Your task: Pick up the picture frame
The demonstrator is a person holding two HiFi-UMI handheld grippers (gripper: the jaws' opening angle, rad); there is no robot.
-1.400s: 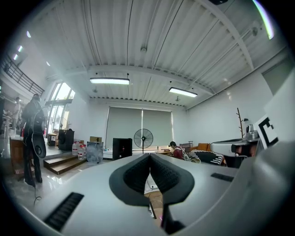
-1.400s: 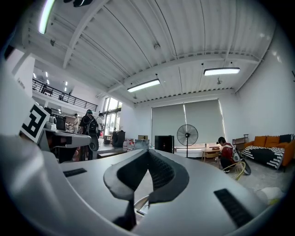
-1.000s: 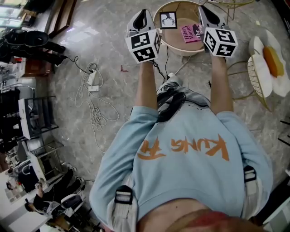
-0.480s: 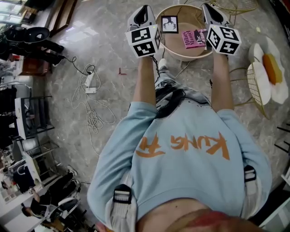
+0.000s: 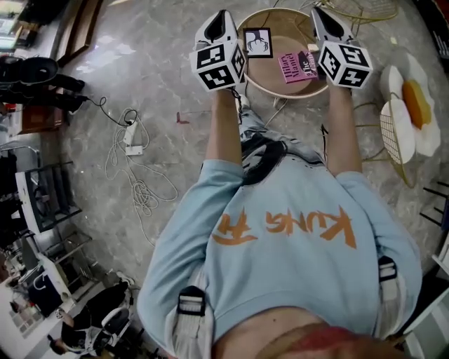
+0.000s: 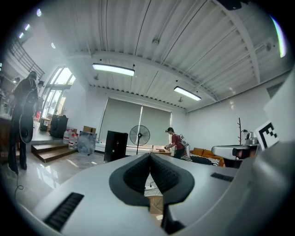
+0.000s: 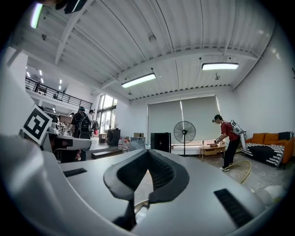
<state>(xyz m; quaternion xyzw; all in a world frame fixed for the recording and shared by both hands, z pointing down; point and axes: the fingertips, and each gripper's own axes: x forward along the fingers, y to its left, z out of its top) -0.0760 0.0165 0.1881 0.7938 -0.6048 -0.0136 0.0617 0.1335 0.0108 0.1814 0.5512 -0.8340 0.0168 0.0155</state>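
The picture frame (image 5: 258, 43), black-edged with a white picture, lies on the far left part of a round wooden table (image 5: 270, 69). My left gripper (image 5: 223, 15) is held level just left of the table's rim, beside the frame, shut and empty. Its pads meet in the left gripper view (image 6: 150, 157). My right gripper (image 5: 317, 12) hovers over the table's right edge, by a pink book (image 5: 295, 68), also shut with nothing in it (image 7: 148, 153). Neither gripper touches the frame.
A power strip with coiled white cable (image 5: 133, 140) lies on the marble floor at the left. An egg-shaped cushion (image 5: 415, 104) on a gold wire chair (image 5: 393, 130) stands to the right. Ahead, a standing fan (image 6: 139, 136) and a person in red (image 7: 228, 138).
Both grippers have moved forward, side by side, toward the round table. The table and frame now lie between and under them. Both stayed shut.
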